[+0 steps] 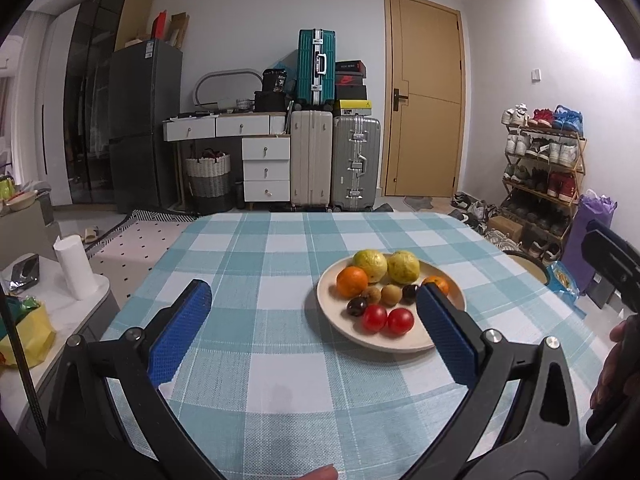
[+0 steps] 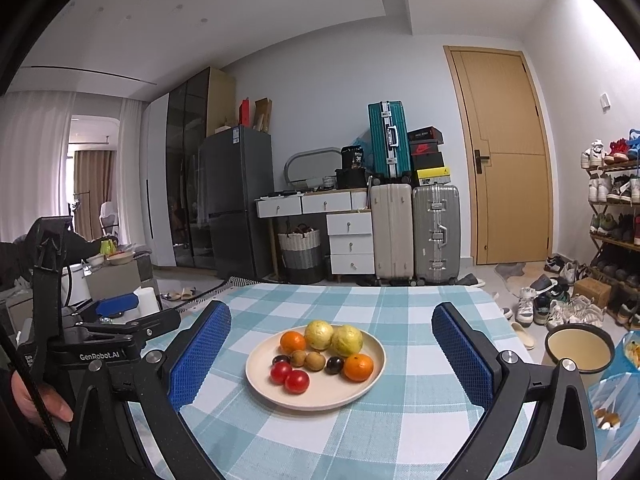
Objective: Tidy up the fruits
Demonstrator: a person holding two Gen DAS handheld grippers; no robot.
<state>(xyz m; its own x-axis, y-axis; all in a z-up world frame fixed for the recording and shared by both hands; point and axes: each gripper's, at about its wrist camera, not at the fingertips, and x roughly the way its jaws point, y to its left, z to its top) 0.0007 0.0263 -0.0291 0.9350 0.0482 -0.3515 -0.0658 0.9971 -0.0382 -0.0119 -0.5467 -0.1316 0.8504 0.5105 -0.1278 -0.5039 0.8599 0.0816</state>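
My left gripper's [image 1: 312,300] fingers [image 1: 180,332] are spread wide with nothing between them, hovering over the checked tablecloth [image 1: 256,264]. My right gripper [image 2: 332,338] is just as wide open and empty, its blue fingers [image 2: 200,354] framing the plate [image 2: 320,398] from either side without touching it. On the plate sit two yellow-green fruits [image 2: 334,336] at the back, an orange [image 2: 292,342] beside them and another [image 2: 358,367] nearer the right rim, two brown fruits [image 2: 307,359] in the middle (kiwis, maybe; hard to tell), two dark plums [image 2: 334,365], and two tomatoes [image 2: 289,376] in front. A bowl [image 2: 580,350] stands well off to the right.
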